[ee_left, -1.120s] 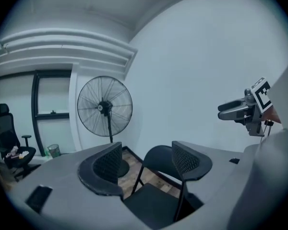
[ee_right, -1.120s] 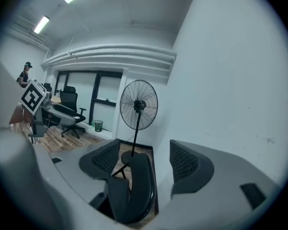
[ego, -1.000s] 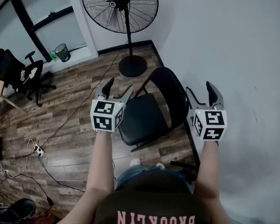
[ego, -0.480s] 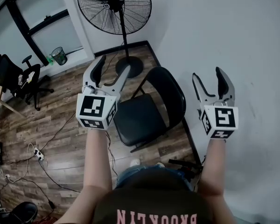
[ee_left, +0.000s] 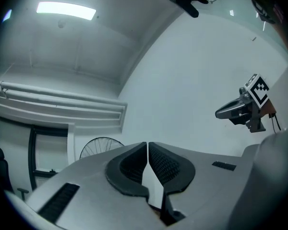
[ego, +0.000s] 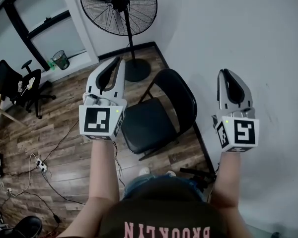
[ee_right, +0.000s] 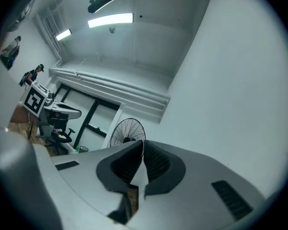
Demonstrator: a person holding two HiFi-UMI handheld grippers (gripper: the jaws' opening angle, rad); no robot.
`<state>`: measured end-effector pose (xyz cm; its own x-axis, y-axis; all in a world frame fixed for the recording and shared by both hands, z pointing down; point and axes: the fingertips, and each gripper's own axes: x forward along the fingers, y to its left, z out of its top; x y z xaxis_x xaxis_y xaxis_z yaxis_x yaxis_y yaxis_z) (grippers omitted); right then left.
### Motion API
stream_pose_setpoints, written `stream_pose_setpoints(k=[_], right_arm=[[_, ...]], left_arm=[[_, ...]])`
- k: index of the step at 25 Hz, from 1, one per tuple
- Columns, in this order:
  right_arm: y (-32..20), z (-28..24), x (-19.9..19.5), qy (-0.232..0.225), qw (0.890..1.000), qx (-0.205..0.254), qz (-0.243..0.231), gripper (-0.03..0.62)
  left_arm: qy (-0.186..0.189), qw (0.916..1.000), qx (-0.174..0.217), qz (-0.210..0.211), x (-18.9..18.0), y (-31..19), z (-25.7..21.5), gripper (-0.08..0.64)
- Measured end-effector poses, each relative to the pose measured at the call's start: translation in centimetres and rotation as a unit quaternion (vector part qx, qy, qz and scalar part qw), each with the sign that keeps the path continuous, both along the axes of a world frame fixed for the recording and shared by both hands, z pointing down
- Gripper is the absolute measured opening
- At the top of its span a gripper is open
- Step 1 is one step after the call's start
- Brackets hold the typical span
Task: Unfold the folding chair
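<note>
Folding chair (ego: 148, 124) stood open on the wood floor (ego: 74, 143), black seat level, padded back upright on its far-right side. It sat close beside the white wall (ego: 248, 33), just ahead of the person's feet. In the head view it lay between the two grippers and well below them; neither touched it.

Left gripper (ego: 120, 60): held up over the floor to the chair's left, marker cube toward the camera. Jaws together, tips met, nothing between them; its own view looked at wall and ceiling only.

Right gripper (ego: 224, 72): held up in front of the wall, to the chair's right. Jaws closing, tips all but touching in its own view, nothing between them.

Bare forearms ran from both grippers back to the person at the frame's bottom edge.

Beyond the chair: a black pedestal fan (ego: 118, 6), round base on the floor near the chair's back, not touching it. A cable ran from that area across the boards to a white power strip (ego: 39, 166) at left. Farther left, a black office chair (ego: 15, 81); a small mesh waste bin (ego: 61, 59) stood by the far wall.
</note>
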<state>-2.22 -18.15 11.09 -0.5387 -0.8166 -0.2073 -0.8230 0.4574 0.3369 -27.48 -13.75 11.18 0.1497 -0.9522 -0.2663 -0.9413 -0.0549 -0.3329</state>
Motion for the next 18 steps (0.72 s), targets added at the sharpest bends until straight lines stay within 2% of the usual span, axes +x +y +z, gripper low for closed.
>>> stream_pose_setpoints(k=[1, 12, 18], right_arm=[[0.2, -0.1, 0.0, 0.000, 1.000, 0.000, 0.000, 0.003], [1.2, 0.2, -0.2, 0.011, 1.000, 0.005, -0.008, 0.003], [1.0, 0.0, 0.2, 0.008, 1.000, 0.005, 0.002, 0.003]], left_arm=[[0.002, 1.0000, 0.000, 0.000, 0.0, 0.1, 0.0, 0.007], [-0.007, 0.9999, -0.004, 0.009, 0.9, -0.3, 0.4, 0.002], [-0.016, 0.9998, -0.005, 0.013, 1.4, -0.9, 0.1, 0.002]])
